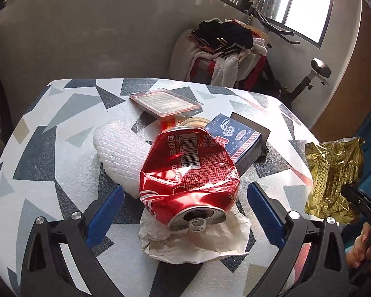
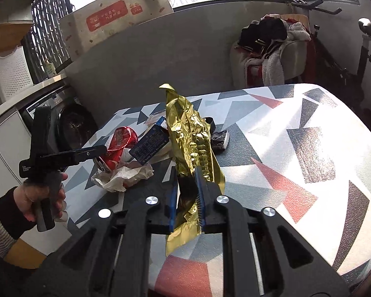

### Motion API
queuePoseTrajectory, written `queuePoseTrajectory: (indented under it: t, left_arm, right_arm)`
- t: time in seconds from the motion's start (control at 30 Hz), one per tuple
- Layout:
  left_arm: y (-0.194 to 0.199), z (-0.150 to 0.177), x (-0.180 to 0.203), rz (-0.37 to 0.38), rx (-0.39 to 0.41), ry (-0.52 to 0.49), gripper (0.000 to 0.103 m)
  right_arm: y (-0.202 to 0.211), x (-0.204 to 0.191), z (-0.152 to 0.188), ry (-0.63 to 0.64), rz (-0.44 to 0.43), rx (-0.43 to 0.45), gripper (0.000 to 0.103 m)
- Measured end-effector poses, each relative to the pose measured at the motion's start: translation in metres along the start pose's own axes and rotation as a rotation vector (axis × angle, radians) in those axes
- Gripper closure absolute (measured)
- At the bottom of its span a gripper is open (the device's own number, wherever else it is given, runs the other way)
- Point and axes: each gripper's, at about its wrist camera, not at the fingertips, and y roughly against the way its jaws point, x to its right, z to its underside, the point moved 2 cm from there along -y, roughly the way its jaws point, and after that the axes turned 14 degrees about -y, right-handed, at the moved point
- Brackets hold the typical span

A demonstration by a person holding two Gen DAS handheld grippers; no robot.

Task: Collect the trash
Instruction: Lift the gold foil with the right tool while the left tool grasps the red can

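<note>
**Gold wrapper pinched, can between spread fingers**

A table point(image 1: 49, 128) in a geometric-patterned cloth stands by a grey wall under barred windows. The left gripper point(image 1: 185, 195) is spread wide around the crushed red can point(image 1: 188, 170). The right gripper point(image 2: 186, 185) pinches the gold foil wrapper point(image 2: 193, 133), lifted off the cloth.

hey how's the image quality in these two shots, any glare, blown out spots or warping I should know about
Left wrist view: glare streaks on the crushed red can, windows blown out, fisheye bends the table edge. Right wrist view: sunlight washes out the tablecloth's right side, the gold wrapper in the right gripper glints, corners vignette dark.
</note>
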Motion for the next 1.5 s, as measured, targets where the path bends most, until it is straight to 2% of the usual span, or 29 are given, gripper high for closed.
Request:
queuePoseTrajectory:
  t: [0.07, 0.13, 0.2, 0.23, 0.33, 0.43, 0.47, 0.5, 0.53, 0.77, 0.83, 0.9, 1.03, 1.2, 1.3, 1.5]
  left_arm:
    - [-0.002, 0.0, -0.019, 0.031, 0.025, 0.149, 0.006]
    - [-0.004, 0.006, -0.038, 0.104, 0.042, 0.303, 0.008]
    - [-0.011, 0.015, -0.053, 0.179, 0.016, 0.421, 0.033]
    - [-0.014, 0.02, -0.058, 0.199, 0.009, 0.47, 0.035]
    - [-0.022, 0.031, -0.072, 0.256, 0.002, 0.583, 0.037]
    - [-0.03, 0.036, -0.077, 0.333, 0.001, 0.654, 0.048]
    - [-0.03, 0.035, -0.076, 0.355, 0.014, 0.661, 0.06]
    - [-0.029, 0.033, -0.075, 0.361, 0.018, 0.649, 0.066]
    - [-0.029, 0.031, -0.072, 0.362, 0.017, 0.628, 0.068]
    - [-0.039, 0.028, -0.057, 0.329, -0.006, 0.568, 0.067]
    - [-0.035, 0.024, -0.05, 0.299, -0.005, 0.521, 0.087]
    - [-0.023, 0.014, -0.04, 0.257, 0.014, 0.432, 0.092]
    - [0.005, -0.008, -0.011, 0.246, 0.082, 0.234, 0.095]
    - [0.026, -0.022, 0.02, 0.25, 0.121, 0.106, 0.095]
    - [0.031, -0.024, 0.028, 0.252, 0.126, 0.089, 0.095]
    - [0.045, -0.014, 0.035, 0.287, 0.124, 0.116, 0.095]
  right_arm:
    - [-0.001, 0.003, 0.001, -0.007, 0.006, -0.006, 0.086]
    - [-0.001, 0.006, 0.002, -0.012, 0.009, -0.01, 0.086]
    - [-0.002, 0.006, 0.003, -0.012, 0.009, -0.013, 0.086]
    - [-0.003, 0.006, 0.004, -0.008, 0.008, -0.014, 0.086]
    - [-0.003, 0.003, 0.006, 0.008, 0.01, -0.019, 0.086]
    - [-0.004, 0.002, 0.006, 0.012, 0.007, -0.02, 0.086]
    - [-0.004, 0.002, 0.007, 0.01, 0.005, -0.019, 0.086]
    - [-0.003, 0.002, 0.007, 0.008, 0.001, -0.017, 0.086]
    - [-0.002, 0.001, 0.007, 0.009, -0.002, -0.015, 0.086]
    - [-0.003, -0.002, 0.006, 0.016, -0.003, -0.016, 0.086]
    - [0.0, -0.005, 0.005, 0.01, -0.004, -0.015, 0.086]
    - [0.005, -0.009, 0.003, 0.019, -0.009, -0.003, 0.086]
    - [0.014, -0.017, 0.002, 0.045, -0.016, 0.013, 0.086]
    - [0.026, -0.019, 0.003, 0.036, -0.02, 0.021, 0.086]
    - [0.032, -0.019, 0.003, 0.03, -0.021, 0.028, 0.086]
    - [0.041, -0.018, 0.003, 0.018, -0.02, 0.034, 0.086]
